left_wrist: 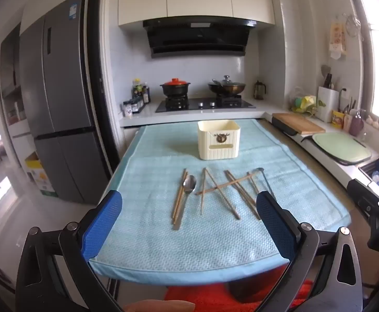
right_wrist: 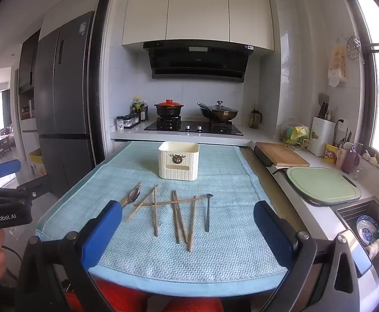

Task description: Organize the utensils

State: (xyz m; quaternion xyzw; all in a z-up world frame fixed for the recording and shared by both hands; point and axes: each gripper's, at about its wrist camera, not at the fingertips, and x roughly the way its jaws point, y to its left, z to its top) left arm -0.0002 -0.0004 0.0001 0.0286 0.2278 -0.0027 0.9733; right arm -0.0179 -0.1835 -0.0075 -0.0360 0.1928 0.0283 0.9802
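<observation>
Left gripper point(left_wrist: 189, 202): jaws spread wide, nothing between the blue pads, held above the near edge of the bench.
Right gripper point(right_wrist: 188, 214): also wide apart and empty, just beside the left one.
Bench point(right_wrist: 215, 267): covered by a light blue towel.
Chopsticks point(left_wrist: 219, 191): wooden, scattered mid-towel, several crossing one another.
Spoon point(left_wrist: 189, 184): metal, lying beside the leftmost chopstick pair.
Second utensil point(right_wrist: 207, 213): metal, at the right end of the spread; possibly a small ladle.
Holder point(left_wrist: 218, 139): cream box, upright behind the utensils, well apart from them.
</observation>
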